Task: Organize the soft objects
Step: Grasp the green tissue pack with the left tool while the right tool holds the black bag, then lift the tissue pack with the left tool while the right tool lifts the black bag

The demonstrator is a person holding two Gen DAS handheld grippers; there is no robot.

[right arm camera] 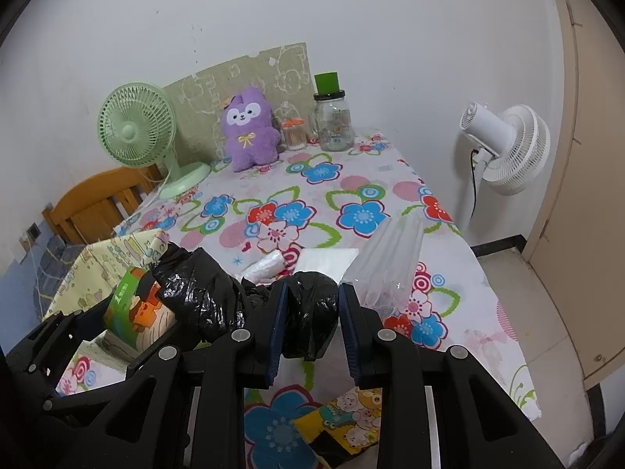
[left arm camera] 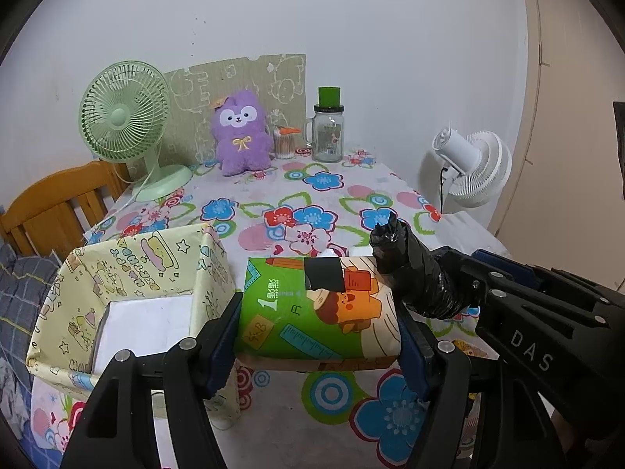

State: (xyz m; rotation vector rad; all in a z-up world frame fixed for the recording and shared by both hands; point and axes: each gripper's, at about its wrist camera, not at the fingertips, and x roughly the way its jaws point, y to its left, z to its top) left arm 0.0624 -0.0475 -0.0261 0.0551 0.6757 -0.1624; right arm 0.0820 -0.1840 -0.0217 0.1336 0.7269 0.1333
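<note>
Your left gripper clamps one glossy rectangular tissue pack; right gripper pinches one crinkly black bag roll, frame centre.

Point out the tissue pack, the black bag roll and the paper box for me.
tissue pack (left arm camera: 312,312): left wrist view, middle of its green front.
black bag roll (right arm camera: 312,312): right wrist view, end between the pads.
paper box (left arm camera: 133,265): left wrist view, inner back wall.

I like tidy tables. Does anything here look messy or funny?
Nothing is spilled or broken. The box has a dented, crooked rim, and the clear plastic bag lies crumpled on the tablecloth.
</note>
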